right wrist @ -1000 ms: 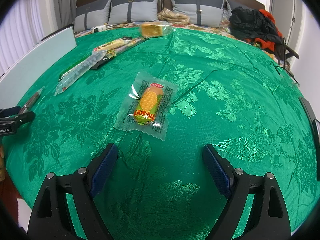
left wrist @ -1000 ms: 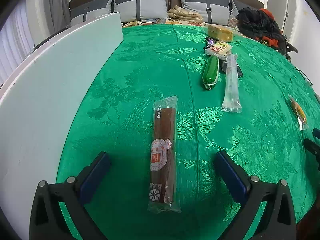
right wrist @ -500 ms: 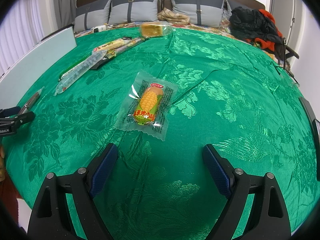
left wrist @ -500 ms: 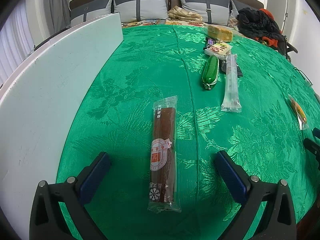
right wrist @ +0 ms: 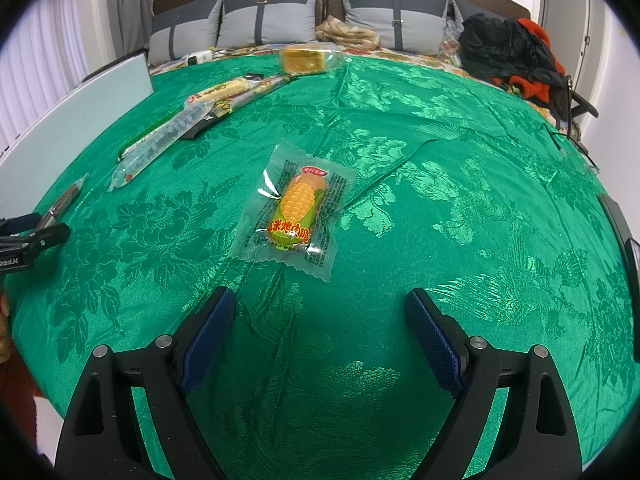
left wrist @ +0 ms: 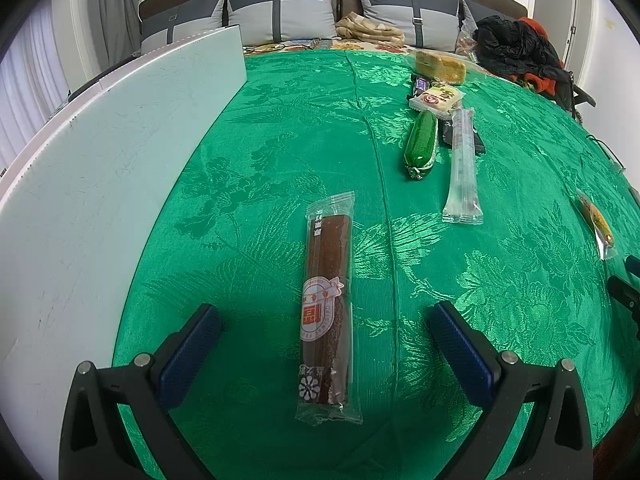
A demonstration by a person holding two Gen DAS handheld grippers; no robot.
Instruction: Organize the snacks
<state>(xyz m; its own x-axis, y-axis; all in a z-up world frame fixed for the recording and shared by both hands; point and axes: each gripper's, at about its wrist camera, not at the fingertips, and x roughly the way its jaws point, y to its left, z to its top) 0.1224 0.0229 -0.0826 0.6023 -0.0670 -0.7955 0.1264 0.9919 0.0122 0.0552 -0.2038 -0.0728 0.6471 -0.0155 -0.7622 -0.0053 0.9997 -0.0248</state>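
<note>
Nothing has moved since the earlier frames; both grippers hold the same places. The left gripper (left wrist: 326, 330) has its fingers spread wide and released, one on each side of the long brown snack stick in a clear wrapper (left wrist: 327, 308), not touching it. This stick lies on the green patterned cloth (left wrist: 256, 168) of the desk, near the white board (left wrist: 100, 184) at the left edge. Far to the right lie a green sausage-shaped snack (left wrist: 420, 144) and a clear tube-shaped packet (left wrist: 463, 168), close together. The right gripper (right wrist: 320, 320) is released too, fingers wide apart, with the corn-printed snack in a clear packet (right wrist: 298, 210) just beyond them. Open cloth lies to the right of this packet, up to the desk's right edge.
</note>
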